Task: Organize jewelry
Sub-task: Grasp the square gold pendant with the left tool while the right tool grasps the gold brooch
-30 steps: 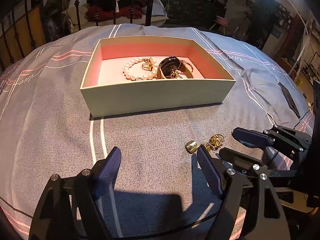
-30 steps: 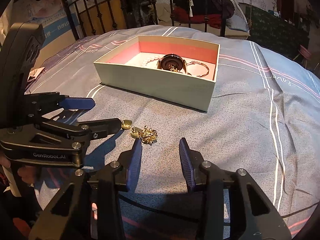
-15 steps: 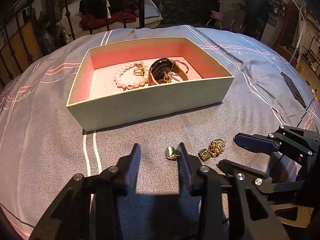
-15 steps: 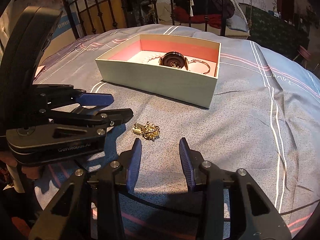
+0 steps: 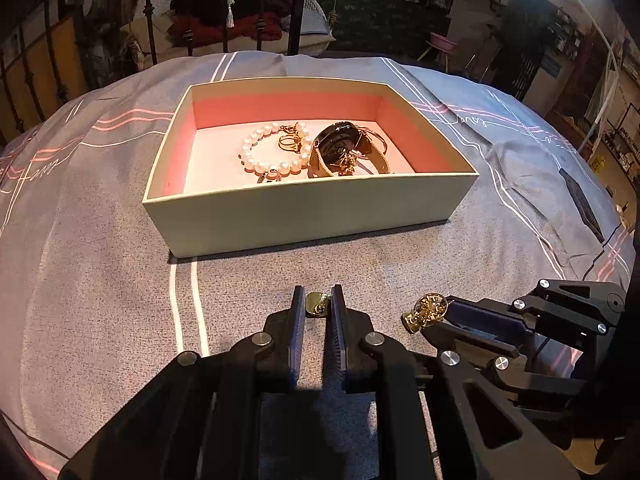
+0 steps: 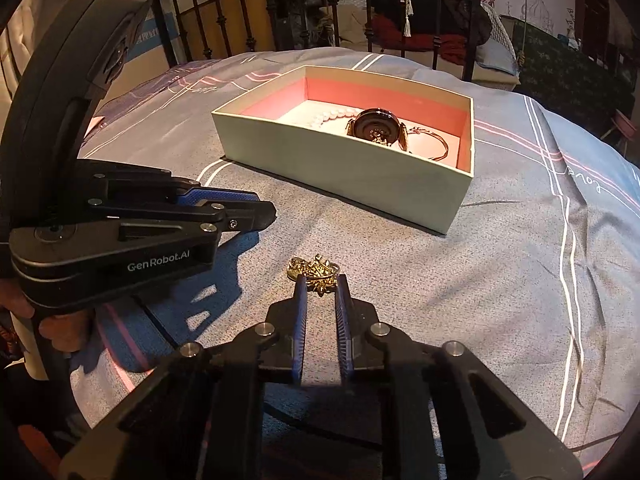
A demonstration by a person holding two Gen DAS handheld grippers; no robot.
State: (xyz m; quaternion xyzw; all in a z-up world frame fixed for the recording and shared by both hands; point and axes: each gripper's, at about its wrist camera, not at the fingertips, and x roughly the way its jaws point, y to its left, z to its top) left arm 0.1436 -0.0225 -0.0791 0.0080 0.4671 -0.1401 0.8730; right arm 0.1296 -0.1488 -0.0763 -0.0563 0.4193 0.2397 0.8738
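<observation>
The left claw (image 5: 318, 304) has its fingers drawn close on a small gold ring (image 5: 318, 303), which sits right between the tips, low over the grey bedspread (image 5: 100, 280). The right claw (image 6: 321, 282) is likewise closed down on a tangled gold cluster (image 6: 314, 270) of chain and charms; most of the bunch pokes out ahead of the tips and slightly to their left.

Both pieces should be very light, hard and slick. The ring is stiff, so a squeeze across its band ought to hold, though polished metal may slip or flip between flat pads if the pinch is off-centre. The cluster is loose and floppy: parts outside the grip will likely dangle and could snag on the fabric or on the box wall, so a hold through the thickest middle of the bunch seems safest.

The ring looks like a short, wide band with a bright yellow shine. The cluster is a knot of fine links and spiky bits, same gold colour.

Straight ahead of both claws stands the open box (image 5: 304, 212), pale outside and pink inside, well beyond the tips. Inside lie a pearl bracelet (image 5: 276, 152), a dark-faced watch (image 5: 340, 146) and thin gold hoops.
</observation>
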